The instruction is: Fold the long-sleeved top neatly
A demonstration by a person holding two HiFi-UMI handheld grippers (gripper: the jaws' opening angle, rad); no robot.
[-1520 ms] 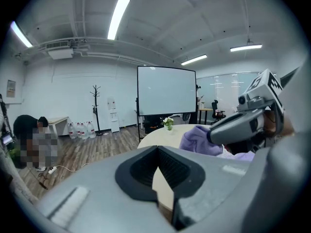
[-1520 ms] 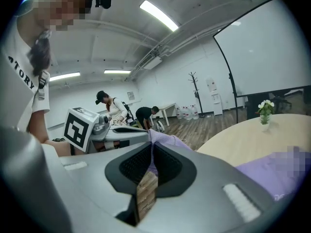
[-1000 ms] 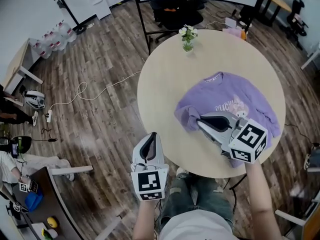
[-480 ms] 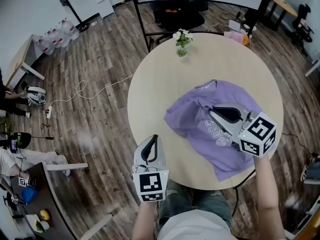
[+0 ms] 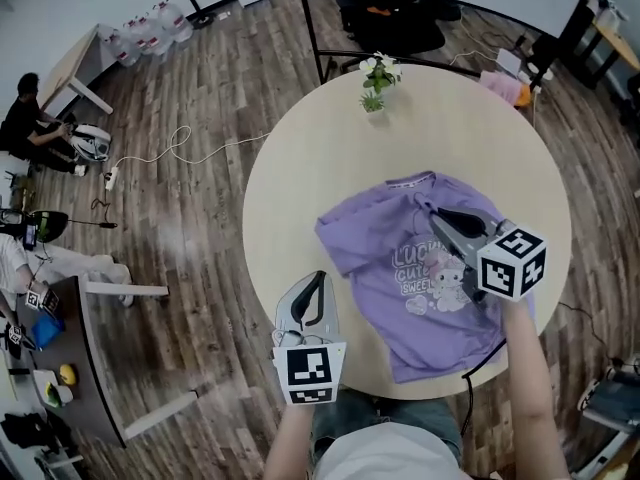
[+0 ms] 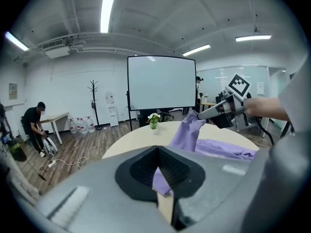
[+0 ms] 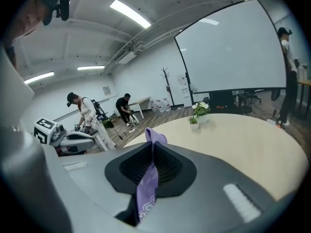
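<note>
My right gripper (image 5: 436,214), right of centre in the head view, has its jaws pinched on a ribbed edge of the purple long-sleeved top (image 5: 365,253), seemingly a cuff, and lifts it into a peak above the cloth. My left gripper (image 5: 318,277), low in the frame at the table's near edge, is closed and looks empty; the purple sliver in its slit seems to be the top lying beyond. The rest of the top lies spread, print up, on the round table (image 5: 300,158), toward its lower right. I judge it light, limp and quick to bunch, so cuffs, seams and hem corners are where to take hold, one per gripper, keeping the cloth taut.
</note>
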